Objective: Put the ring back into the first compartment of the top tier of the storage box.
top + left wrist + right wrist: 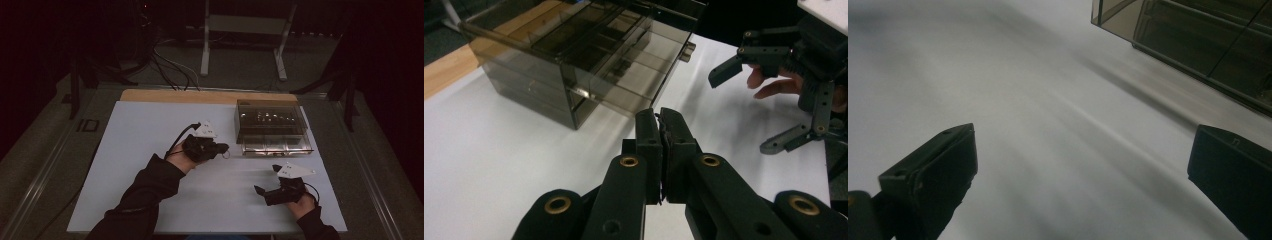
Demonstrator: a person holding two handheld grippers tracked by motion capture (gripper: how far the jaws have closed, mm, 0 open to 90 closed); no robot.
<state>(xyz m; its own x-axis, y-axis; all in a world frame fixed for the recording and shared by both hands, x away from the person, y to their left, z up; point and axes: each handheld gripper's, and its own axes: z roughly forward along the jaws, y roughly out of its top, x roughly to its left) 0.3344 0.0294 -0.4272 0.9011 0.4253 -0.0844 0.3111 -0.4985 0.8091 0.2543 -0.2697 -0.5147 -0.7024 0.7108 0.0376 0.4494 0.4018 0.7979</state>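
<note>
Box [272,131]: a smoky clear drawer box stands by the bench's [150,150] far right corner, a low drawer [277,146] pulled out toward the near edge. In the left gripper view the box [574,60] shows its open top compartments and the drawer [634,85] jutting out, a small knob on its front.

Left gripper [220,148] sits mid-bench, just left of the drawer front, pointing right at it; its fingers [648,135] are pressed together, and whether something thin is pinched between the pads is hard to tell.

Right gripper [262,192] hovers near the bench's near right corner, well apart from the box, pointing left. Its fingers [933,175] stand wide apart over bare white bench, with nothing between them; the box [1198,40] is beyond them.
</note>
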